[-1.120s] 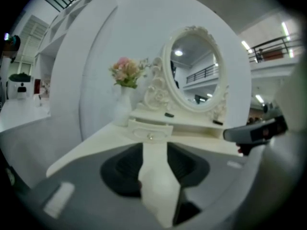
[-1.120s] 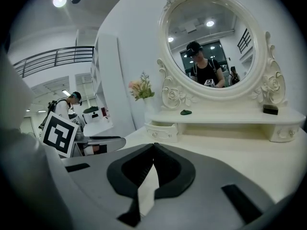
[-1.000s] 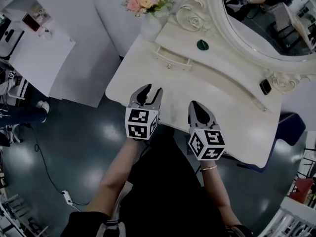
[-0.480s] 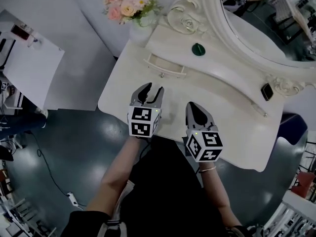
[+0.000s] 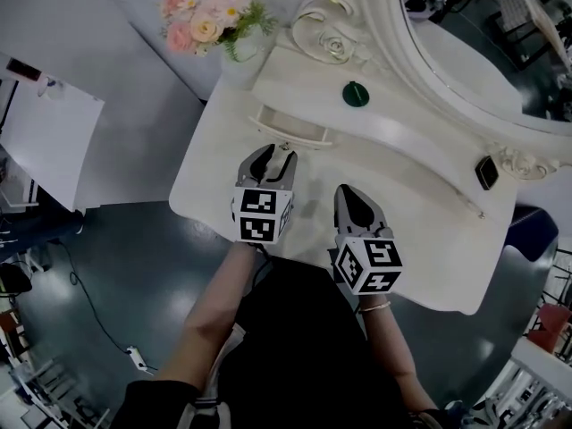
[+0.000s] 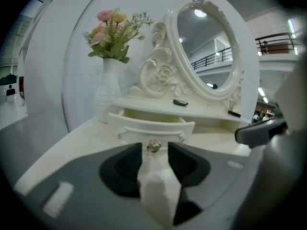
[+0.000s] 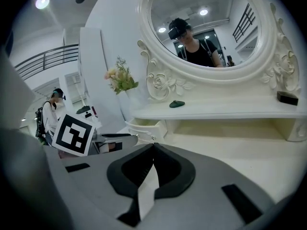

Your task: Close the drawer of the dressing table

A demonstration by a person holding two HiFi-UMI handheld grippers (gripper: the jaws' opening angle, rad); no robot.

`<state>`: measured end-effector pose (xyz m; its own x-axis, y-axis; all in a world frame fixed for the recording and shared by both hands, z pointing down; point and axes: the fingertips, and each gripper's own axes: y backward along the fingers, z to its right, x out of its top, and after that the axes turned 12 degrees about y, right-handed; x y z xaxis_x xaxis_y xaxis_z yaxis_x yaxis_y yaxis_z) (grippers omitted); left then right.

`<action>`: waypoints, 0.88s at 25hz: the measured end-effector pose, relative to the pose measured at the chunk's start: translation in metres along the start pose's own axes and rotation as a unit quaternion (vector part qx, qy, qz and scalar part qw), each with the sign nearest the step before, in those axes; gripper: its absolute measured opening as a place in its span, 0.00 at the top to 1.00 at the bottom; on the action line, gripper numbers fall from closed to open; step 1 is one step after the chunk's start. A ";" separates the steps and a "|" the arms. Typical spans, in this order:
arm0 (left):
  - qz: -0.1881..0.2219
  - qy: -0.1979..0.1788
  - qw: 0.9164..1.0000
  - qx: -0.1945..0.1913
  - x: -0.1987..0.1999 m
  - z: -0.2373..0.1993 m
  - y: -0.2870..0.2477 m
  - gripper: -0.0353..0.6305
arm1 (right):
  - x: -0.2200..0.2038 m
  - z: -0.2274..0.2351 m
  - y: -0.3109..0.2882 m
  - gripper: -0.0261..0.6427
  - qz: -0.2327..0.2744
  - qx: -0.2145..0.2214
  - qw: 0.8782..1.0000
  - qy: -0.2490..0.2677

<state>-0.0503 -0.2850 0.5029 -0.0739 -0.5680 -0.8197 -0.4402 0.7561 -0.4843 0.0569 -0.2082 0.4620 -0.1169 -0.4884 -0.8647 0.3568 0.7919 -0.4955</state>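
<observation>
A bouquet of pink and cream flowers with green leaves (image 5: 207,18) sits at eleven o'clock in the head view, in a white ceramic vase (image 6: 108,92). A small dark green round object (image 5: 356,94) lies at twelve o'clock, and a small black rectangular object (image 5: 486,172) at two. A white power strip (image 5: 137,358) lies on the dark glossy floor (image 5: 134,257) near eight o'clock.

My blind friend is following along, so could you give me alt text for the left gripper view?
The left gripper points at the knob of an open drawer in a white dressing table; its jaws have just been opening and hold nothing. Behind stand a vase of pink flowers at left and an ornate oval mirror.
</observation>
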 end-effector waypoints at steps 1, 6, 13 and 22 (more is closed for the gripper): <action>-0.001 0.000 1.000 0.000 0.000 0.000 -0.002 0.68 | 0.000 0.001 -0.001 0.96 -0.001 0.000 1.000 -0.001; -0.001 -0.002 1.000 0.000 0.005 0.000 -0.013 0.69 | 0.000 0.006 -0.006 0.96 -0.004 0.000 1.000 -0.003; 0.002 -0.001 1.000 0.002 0.011 -0.002 -0.021 0.68 | 0.001 0.010 -0.010 0.96 -0.004 0.000 1.000 -0.004; 0.004 -0.002 1.000 -0.002 0.021 -0.002 -0.038 0.68 | -0.003 0.015 -0.013 0.96 -0.013 -0.003 1.000 -0.007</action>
<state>-0.0373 -0.3266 0.5044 -0.0741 -0.5610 -0.8245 -0.4434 0.7591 -0.4766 0.0662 -0.2224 0.4720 -0.1121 -0.5140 -0.8504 0.3479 0.7814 -0.5182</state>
